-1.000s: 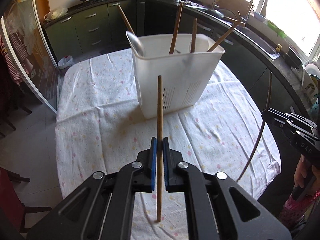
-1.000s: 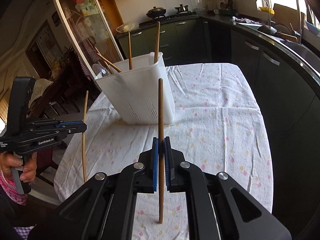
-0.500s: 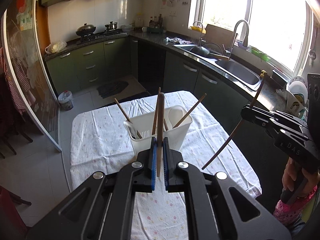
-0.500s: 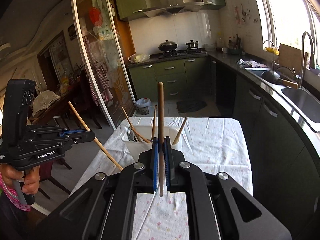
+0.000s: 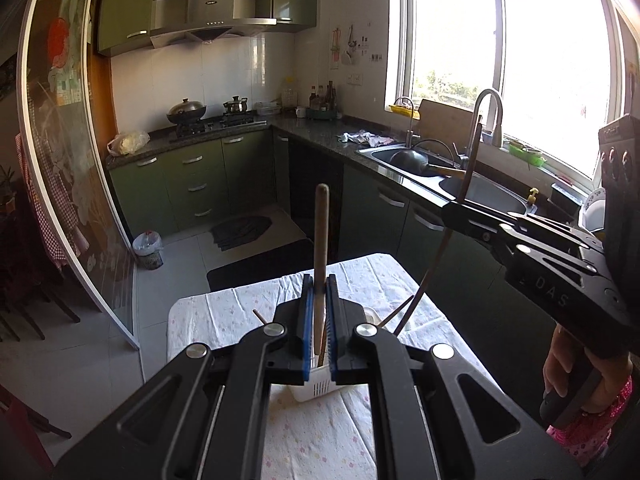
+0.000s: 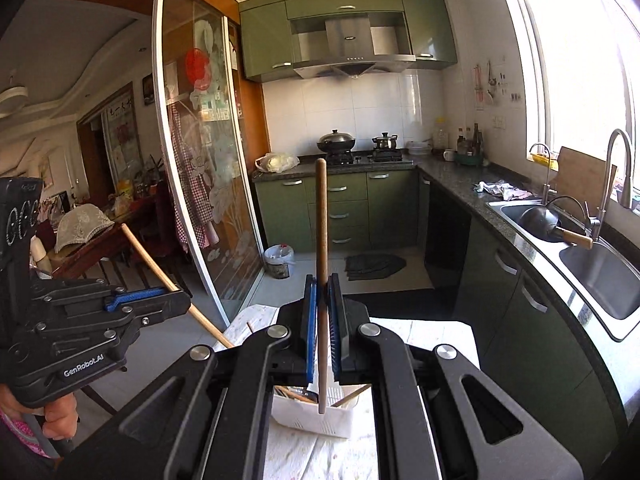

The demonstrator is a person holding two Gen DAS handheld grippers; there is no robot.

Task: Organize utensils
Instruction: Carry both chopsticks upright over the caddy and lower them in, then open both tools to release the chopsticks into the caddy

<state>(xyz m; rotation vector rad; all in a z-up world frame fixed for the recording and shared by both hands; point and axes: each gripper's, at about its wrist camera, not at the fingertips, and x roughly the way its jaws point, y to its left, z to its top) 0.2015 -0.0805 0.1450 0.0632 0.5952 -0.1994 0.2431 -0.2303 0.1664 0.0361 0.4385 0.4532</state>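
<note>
Wooden chopsticks are being carried, 1 pinched upright in our left gripper [image 5: 319,312] and 1 in our right gripper [image 6: 321,316], both high above the white basket [image 6: 320,420] on the cloth-covered table [image 5: 224,320]. We are judging that each tip should be lined over the basket before lowering. About 4 other utensils are standing in that 1 basket.

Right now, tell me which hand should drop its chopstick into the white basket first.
Right, though narrowly. The right gripper holds its dark chopstick upright, with the lower tip hanging over the open white basket. The left gripper holds its pale chopstick at a slant, and its lower end appears off to the basket's side.
</note>
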